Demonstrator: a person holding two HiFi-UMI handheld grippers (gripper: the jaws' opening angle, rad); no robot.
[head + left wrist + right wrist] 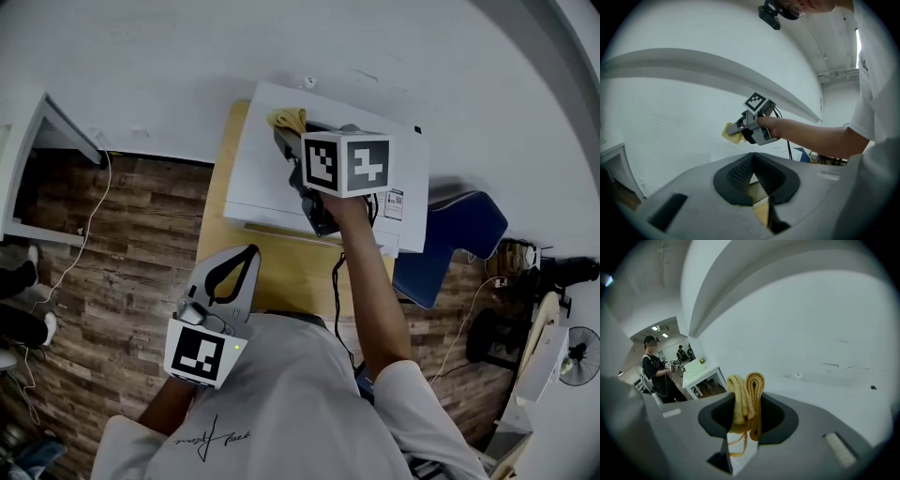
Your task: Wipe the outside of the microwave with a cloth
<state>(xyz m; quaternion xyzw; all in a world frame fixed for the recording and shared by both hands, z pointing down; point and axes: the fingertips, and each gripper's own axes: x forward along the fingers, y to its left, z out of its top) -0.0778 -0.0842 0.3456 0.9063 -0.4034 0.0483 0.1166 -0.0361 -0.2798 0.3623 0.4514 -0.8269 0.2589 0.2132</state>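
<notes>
Against the white wall (187, 56), your right tongs (287, 137) pinch the bunched cloth (289, 119) at the far-left top of the microwave (267, 173), left tongs (249, 253) closed empty; press hard and that thin bunch could slip free.

Head view: even, diffuse indoor light is falling from above. The white wall (187, 56) is reading bright, almost washed out. A faint grey shadow is lying on it just right of the microwave (267, 178). The floor (131, 244) planks are bowing toward the frame edges.

Both gripper views: circular fisheye pictures are darkening to black at the corners, and wall lines are curving strongly.

Left gripper view: the left gripper (753, 161) is showing slightly soft in the near foreground.

Right gripper view: the cloth (745, 399) is showing sharp, with no glare. Small ceiling lights (658, 329) are glowing in the far room at left.
</notes>
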